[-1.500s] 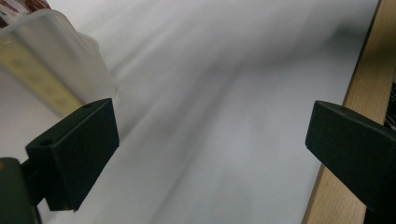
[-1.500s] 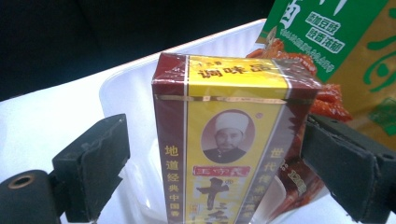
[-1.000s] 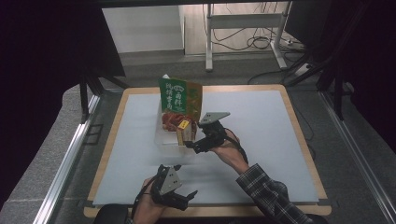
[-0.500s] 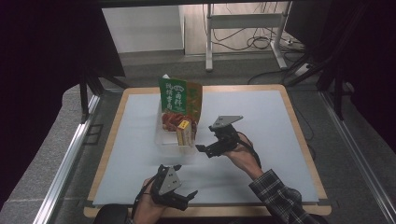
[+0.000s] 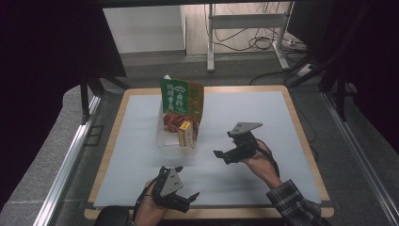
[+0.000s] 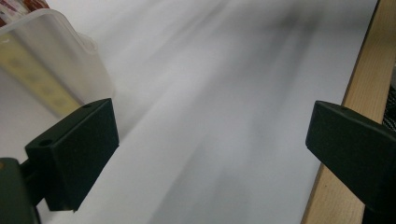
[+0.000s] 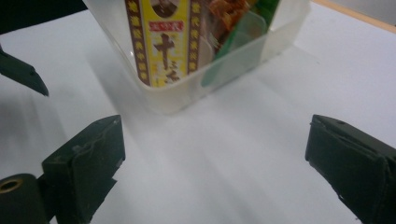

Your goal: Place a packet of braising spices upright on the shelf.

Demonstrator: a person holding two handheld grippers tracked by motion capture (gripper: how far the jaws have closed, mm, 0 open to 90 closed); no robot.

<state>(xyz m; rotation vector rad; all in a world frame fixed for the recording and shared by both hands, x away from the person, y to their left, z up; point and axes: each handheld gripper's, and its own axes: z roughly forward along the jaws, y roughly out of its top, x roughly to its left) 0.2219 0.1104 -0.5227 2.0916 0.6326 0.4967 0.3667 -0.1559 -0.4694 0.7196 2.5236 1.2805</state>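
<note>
A clear plastic tub (image 5: 165, 137) on the white surface (image 5: 263, 113) held a yellow box (image 5: 185, 134) and a green packet (image 5: 181, 99). Both tongs, left (image 5: 194, 197) and right (image 5: 219, 155), stood spread, holding nothing.

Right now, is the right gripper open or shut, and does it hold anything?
Open and empty. The right gripper has its jaws spread wide with bare white table between them, short of the clear plastic container.

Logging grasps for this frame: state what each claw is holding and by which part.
Nothing is held. The left claw and the right claw both stand open over the white mat, apart from the clear container of packets.
</note>
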